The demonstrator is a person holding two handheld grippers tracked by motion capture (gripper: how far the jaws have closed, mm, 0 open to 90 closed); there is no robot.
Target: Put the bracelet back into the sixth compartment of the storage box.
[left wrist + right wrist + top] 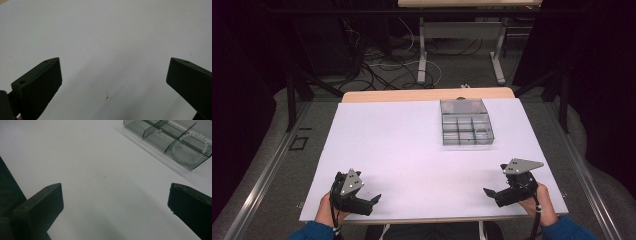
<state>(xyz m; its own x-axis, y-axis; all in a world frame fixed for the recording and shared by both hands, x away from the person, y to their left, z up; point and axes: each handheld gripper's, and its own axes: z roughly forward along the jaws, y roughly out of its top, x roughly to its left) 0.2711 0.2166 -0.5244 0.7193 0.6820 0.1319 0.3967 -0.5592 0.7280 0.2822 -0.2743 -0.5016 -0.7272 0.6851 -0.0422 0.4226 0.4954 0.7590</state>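
A clear grey compartment box (pixel 466 123) with its lid open lies on the white table (pixel 412 150), right of centre toward the back. In the right gripper view the box (pixel 172 140) shows a white bead bracelet (pixel 190 147) in one corner compartment. My left gripper (pixel 376 198) rests at the front left edge, held by a hand; its jaws stand wide apart with nothing between them (pixel 113 75). My right gripper (pixel 488 192) sits at the front right, also open and empty (pixel 115 200), pointing toward the table's middle, well short of the box.
The white sheet covers most of the wooden tabletop (pixel 427 94). Beyond the table's far edge are a grey floor with cables (pixel 377 65) and another table's legs (pixel 422 50). A small brown mark (pixel 107 97) is on the sheet.
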